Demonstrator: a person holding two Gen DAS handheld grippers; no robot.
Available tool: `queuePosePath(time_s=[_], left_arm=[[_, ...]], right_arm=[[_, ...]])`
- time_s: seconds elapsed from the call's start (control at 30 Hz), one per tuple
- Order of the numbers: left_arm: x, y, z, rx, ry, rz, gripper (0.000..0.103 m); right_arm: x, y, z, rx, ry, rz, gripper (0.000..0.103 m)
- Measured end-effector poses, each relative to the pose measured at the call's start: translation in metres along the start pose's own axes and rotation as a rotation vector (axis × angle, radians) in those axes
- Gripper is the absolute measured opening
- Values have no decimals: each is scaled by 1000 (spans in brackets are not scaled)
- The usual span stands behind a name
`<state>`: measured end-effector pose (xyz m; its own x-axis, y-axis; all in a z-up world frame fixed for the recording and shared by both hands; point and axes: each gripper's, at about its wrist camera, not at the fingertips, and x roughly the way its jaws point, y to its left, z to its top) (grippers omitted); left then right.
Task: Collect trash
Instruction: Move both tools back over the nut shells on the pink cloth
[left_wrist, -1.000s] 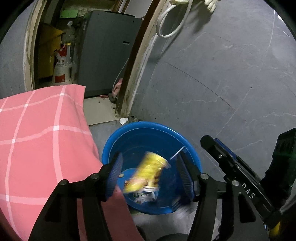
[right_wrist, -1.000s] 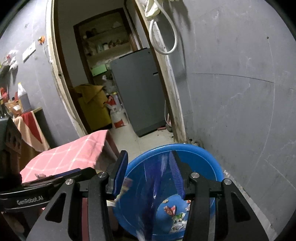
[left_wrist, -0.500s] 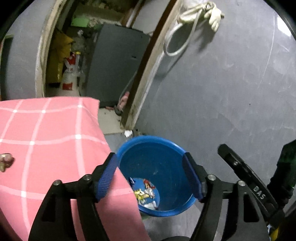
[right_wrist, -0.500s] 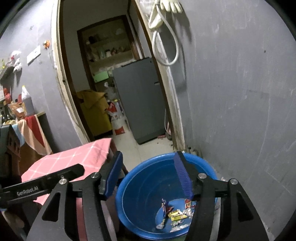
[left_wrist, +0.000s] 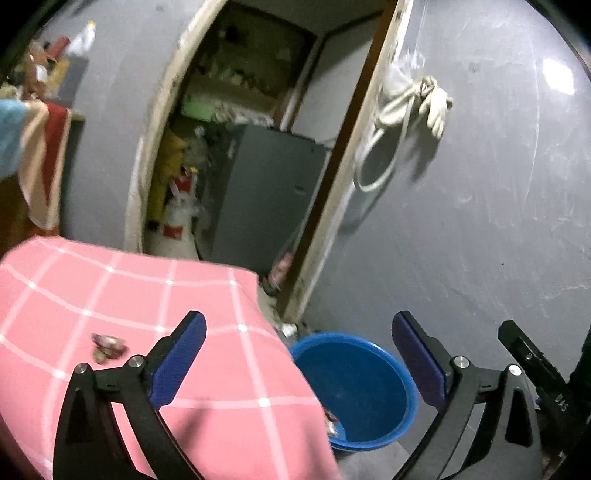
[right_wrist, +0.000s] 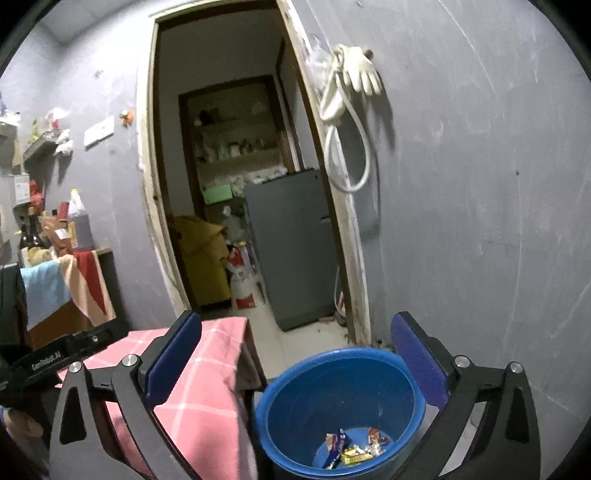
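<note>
Beside the doorway, on the floor: blue bucket (right_wrist: 295, 402), wrappers (right_wrist: 351, 448) lying at its bottom. Left tongs (left_wrist: 299, 363) and right tongs (right_wrist: 297, 363): jaws opening wide, nothing between them. Pink checked tabletop (left_wrist: 207, 295), left of bucket: one crumpled scrap (left_wrist: 108, 347) remaining. Step judged: drop finished; next, reach left to that scrap, close on it.

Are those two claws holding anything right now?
Nothing. The left claw and right claw are both opening with nothing between them; the wrappers lie in the blue bucket.
</note>
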<state>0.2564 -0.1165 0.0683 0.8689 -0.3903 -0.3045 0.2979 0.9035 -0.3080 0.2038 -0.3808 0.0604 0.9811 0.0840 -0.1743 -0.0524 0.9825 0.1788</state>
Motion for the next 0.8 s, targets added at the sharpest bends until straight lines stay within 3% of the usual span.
queuePosePath(time_s=[0.33, 0.8], left_arm=[[-59, 8, -9, 98, -140, 92, 101], [-116, 70, -30, 102, -155, 245, 101]], right_arm=[[-20, 51, -4, -67, -76, 102, 103], [-11, 114, -28, -108, -27, 229, 103]])
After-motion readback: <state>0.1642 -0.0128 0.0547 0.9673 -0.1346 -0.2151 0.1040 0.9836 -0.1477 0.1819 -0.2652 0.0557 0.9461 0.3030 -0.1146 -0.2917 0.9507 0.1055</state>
